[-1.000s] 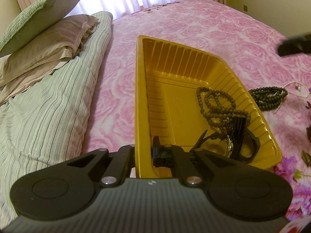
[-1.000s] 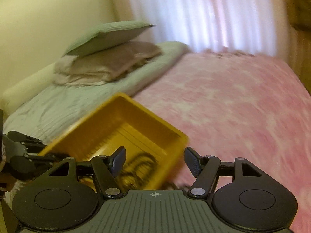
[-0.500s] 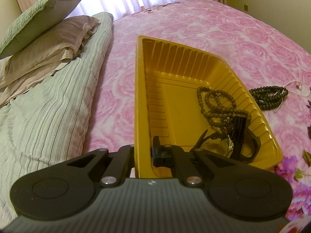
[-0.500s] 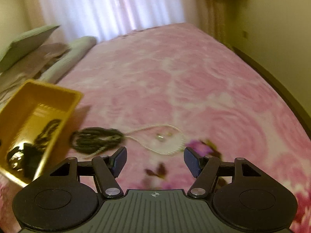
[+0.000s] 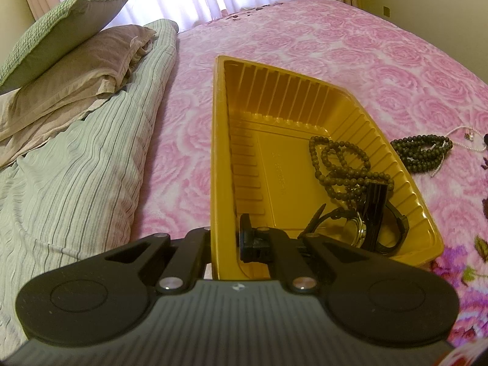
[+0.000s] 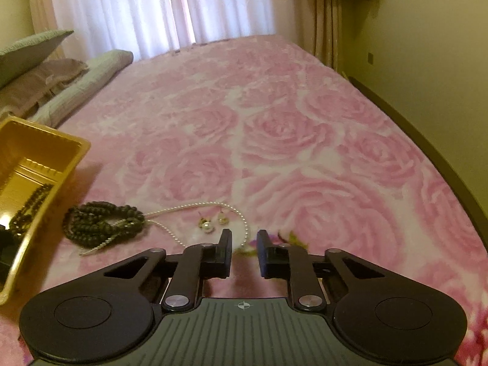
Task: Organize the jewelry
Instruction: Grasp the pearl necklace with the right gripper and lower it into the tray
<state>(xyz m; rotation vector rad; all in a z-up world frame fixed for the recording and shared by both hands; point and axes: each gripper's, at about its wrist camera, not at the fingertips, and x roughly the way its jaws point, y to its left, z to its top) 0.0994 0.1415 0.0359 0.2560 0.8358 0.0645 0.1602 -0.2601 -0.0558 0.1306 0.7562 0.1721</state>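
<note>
A yellow plastic tray [image 5: 219, 152] lies on the pink rose bedspread. My left gripper [image 5: 225, 235] is shut on the tray's near wall. Inside the tray lie a brown bead string [image 5: 335, 164] and a black watch [image 5: 357, 228]. To the tray's right, on the bed, a dark green bead bracelet [image 6: 100, 222] is tangled with one end of a pearl necklace [image 6: 189, 206]. Two pearl earrings [image 6: 210, 224] sit inside the necklace's loop. My right gripper [image 6: 244, 238] is low over the bed with its jaws closing. The necklace strand runs between the fingertips, and a gap still shows.
Two pillows [image 5: 61, 45] and a striped quilt [image 5: 76, 167] lie along the left of the bed. White curtains [image 6: 167, 9] hang at the far end. The bed's right edge [image 6: 427, 140] runs close to the wall. Pink bedspread stretches beyond the jewelry.
My right gripper swung from above the tray to the right and down to the pearl necklace, and its jaws have narrowed. The left gripper and the tray have stayed put.
</note>
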